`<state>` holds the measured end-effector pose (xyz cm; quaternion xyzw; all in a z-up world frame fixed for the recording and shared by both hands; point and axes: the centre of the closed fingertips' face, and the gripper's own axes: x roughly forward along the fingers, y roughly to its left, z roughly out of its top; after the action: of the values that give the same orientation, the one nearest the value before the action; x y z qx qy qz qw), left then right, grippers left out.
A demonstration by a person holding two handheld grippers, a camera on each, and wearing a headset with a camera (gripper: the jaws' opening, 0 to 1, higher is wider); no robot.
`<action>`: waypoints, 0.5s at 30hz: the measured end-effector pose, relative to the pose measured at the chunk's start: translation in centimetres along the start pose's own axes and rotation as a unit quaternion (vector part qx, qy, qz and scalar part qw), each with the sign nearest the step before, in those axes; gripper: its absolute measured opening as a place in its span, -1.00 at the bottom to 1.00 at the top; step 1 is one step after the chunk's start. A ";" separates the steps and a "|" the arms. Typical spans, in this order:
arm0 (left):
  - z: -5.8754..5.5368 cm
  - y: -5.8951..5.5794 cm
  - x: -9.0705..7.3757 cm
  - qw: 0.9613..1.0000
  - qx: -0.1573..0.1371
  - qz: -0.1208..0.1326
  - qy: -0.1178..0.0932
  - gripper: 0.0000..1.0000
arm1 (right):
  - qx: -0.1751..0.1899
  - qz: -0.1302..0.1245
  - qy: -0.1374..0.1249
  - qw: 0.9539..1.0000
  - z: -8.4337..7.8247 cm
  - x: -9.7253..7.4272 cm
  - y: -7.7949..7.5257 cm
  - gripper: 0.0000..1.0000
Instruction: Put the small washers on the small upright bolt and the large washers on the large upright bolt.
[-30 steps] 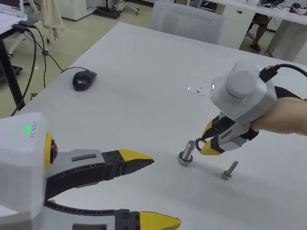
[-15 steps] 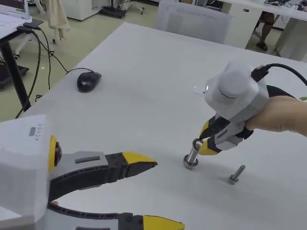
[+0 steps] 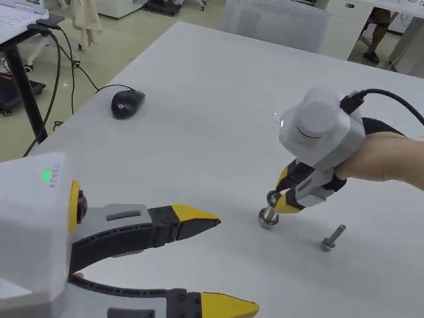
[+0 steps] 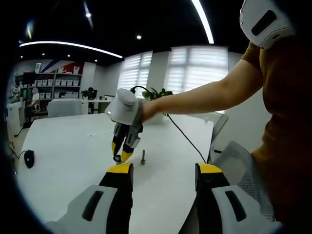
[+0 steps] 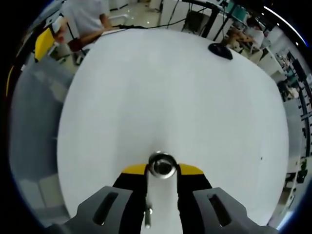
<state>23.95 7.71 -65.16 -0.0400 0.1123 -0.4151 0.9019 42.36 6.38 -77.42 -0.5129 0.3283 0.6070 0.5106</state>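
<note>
Yellow-tipped left tongs [image 3: 238,263] sit nearest, at the lower left of the head view. Their 2 jaws are spread wide with nothing between them. In the left gripper view the same 2 tips rise from the bottom edge, well apart and empty, above the white tabletop [image 3: 199,132].

Past them, right of centre in the head view, a hand [image 3: 384,156] holds the right tongs [image 3: 281,195] angled down toward the tabletop. Their jaws are drawn in on a silver washer [image 3: 273,197]. The right gripper view shows the ring pinched between the 2 yellow tips, its dark hole facing the camera. The washer is at the top end of the large bolt [image 3: 268,215], which stands upright on its wider base directly under the tips. Whether the ring is already over the thread cannot be told.

To the lower right of the large bolt, apart from it, the small bolt [image 3: 333,237] stands on the tabletop, leaning toward the right of the frame. In the left gripper view both bolts show just beneath the right tongs, the small one on the right.

Farther off, in the upper left of the head view, a black mouse [image 3: 127,103] lies on the tabletop, its cable [image 3: 99,89] trailing off toward the left edge. Beyond the far edge of the tabletop stands a grey chair [image 3: 275,26].
</note>
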 end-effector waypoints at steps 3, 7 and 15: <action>-0.2 0.0 0.1 1.000 -0.001 0.001 0.002 0.00 | -0.008 0.004 0.007 1.000 -0.3 0.9 0.1 -0.54; -0.3 0.1 0.1 1.000 -0.003 0.002 0.002 0.00 | -0.007 0.008 0.012 1.000 -0.6 1.5 0.0 -0.54; -0.8 0.4 0.2 1.000 -0.008 0.007 0.003 0.00 | -0.006 0.012 0.013 1.000 -1.0 2.8 0.3 -0.54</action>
<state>24.15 7.86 -65.98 -0.0449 0.1182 -0.4077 0.9043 42.54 6.15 -80.45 -0.5197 0.3373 0.6083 0.4961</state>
